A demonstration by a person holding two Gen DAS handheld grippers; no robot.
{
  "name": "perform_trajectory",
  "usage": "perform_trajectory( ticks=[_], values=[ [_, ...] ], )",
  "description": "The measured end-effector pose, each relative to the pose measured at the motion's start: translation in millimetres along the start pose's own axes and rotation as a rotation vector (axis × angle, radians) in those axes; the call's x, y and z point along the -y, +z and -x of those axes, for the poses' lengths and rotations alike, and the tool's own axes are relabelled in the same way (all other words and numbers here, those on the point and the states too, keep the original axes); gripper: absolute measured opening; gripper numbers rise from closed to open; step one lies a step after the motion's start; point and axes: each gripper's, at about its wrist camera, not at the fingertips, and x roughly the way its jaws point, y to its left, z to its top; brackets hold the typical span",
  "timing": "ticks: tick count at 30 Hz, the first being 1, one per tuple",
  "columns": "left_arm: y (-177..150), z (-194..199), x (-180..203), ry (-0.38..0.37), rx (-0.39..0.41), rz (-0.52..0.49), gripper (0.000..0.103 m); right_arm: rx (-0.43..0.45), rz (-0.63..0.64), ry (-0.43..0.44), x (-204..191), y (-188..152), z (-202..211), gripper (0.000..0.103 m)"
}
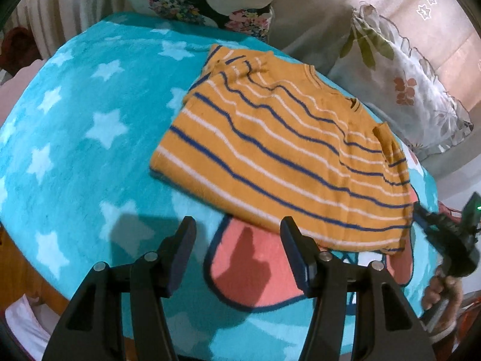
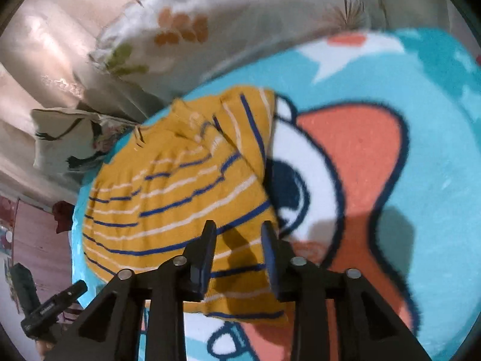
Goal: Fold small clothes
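Note:
A small mustard-yellow shirt with blue and white stripes (image 1: 285, 156) lies flat on a turquoise star-patterned blanket (image 1: 75, 138). My left gripper (image 1: 237, 234) is open and empty, just short of the shirt's near hem. In the right wrist view the same shirt (image 2: 168, 198) lies spread out with one side folded over. My right gripper (image 2: 239, 234) is open, its fingers hovering over the shirt's near corner with no cloth between them. The right gripper also shows at the right edge of the left wrist view (image 1: 445, 240).
The blanket (image 2: 436, 150) carries a large orange-and-white cartoon print. Floral pillows (image 1: 402, 84) lie behind the shirt, and a patterned cushion (image 1: 192, 3) sits at the far edge. A pale curtain (image 2: 45, 45) hangs behind. The left gripper shows at the lower left of the right wrist view (image 2: 45, 307).

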Motion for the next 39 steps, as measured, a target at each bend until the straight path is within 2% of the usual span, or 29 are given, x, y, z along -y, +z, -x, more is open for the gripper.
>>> perform_trajectory(
  ticks=[6,14,16,24,32,39],
  values=[
    [-5,3,-9,0.045,0.009,0.004,0.057,0.054,0.092,0.051,-45,4,22,0.044],
    [14,7,-15,0.049,0.045,-0.034,0.058,-0.039,0.181,0.041,-98,-12,-13,0.046],
    [21,6,-22,0.043,0.045,-0.027,0.058,-0.054,0.194,0.033,-109,-13,-19,0.050],
    [40,-5,-65,0.056,0.019,0.019,0.059,-0.109,0.255,0.038,-177,-10,-68,0.051],
    [58,-13,-97,0.153,0.009,0.003,0.059,-0.185,0.363,0.027,-255,-18,-129,0.051],
    [66,-10,-116,0.189,0.020,-0.024,0.059,-0.228,0.430,0.000,-303,-23,-169,0.051]
  ],
)
